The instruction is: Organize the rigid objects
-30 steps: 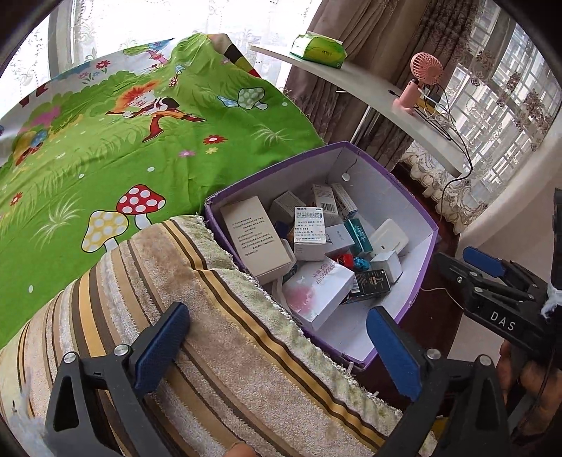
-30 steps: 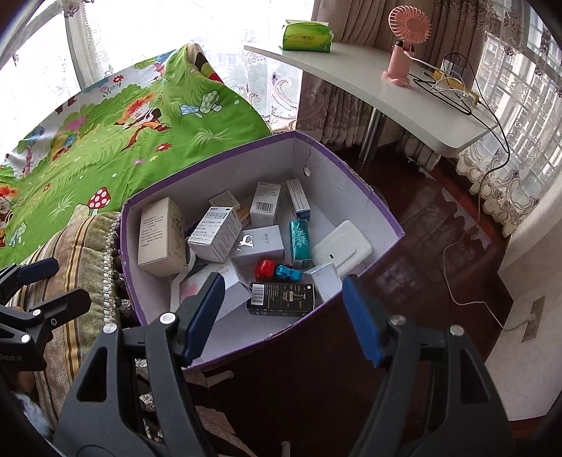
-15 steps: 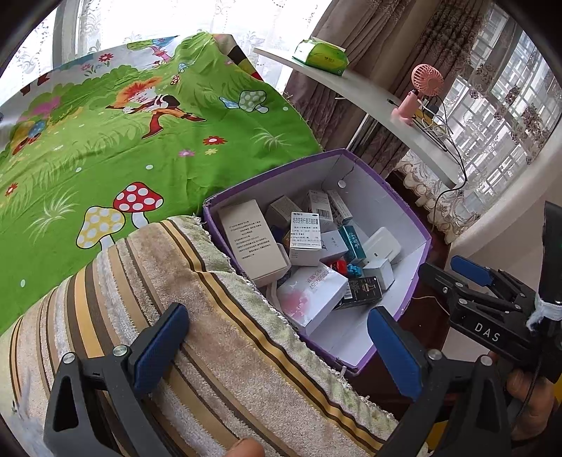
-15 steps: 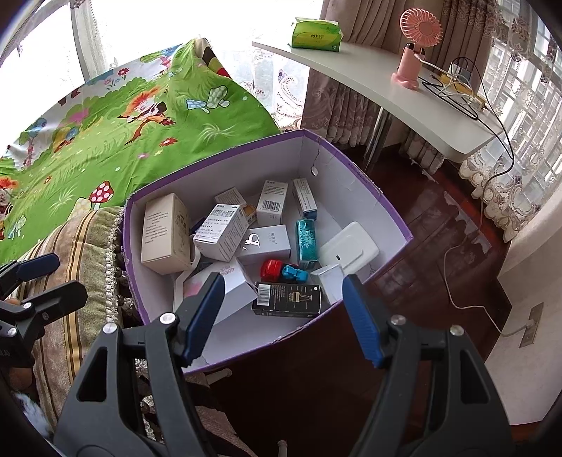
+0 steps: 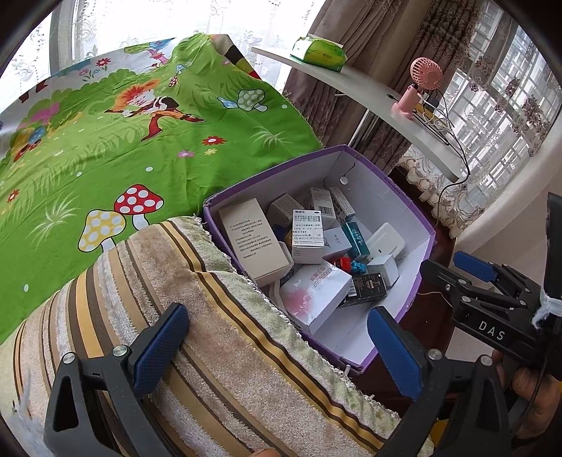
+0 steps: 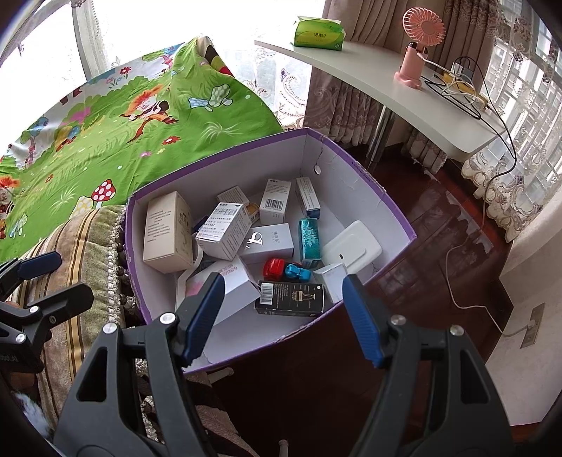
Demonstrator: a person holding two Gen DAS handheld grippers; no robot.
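A purple-edged white cardboard box [image 6: 383,197] [image 5: 397,197] holds several small cartons: a tall beige box [image 6: 165,232], a white medicine box [image 6: 224,232], a black carton [image 6: 291,298], a teal box [image 6: 309,237], a flat white case [image 6: 351,246] and red and blue toy cars [image 6: 286,270]. My right gripper [image 6: 282,318] is open and empty, above the box's near edge. My left gripper [image 5: 277,348] is open and empty over a striped towel [image 5: 217,337], left of the box. The right gripper also shows in the left wrist view [image 5: 477,277].
A green cartoon sheet [image 5: 105,140] covers the bed behind the towel. A white desk [image 6: 386,95] at the back carries a pink fan [image 6: 418,45], a green tissue pack [image 6: 318,33] and cables. Dark wood floor [image 6: 439,246] lies right of the box, with a white cord.
Both grippers have drifted back slightly and the view has shifted a little; the box now sits a bit farther and lower-left. Nothing was gripped or released.
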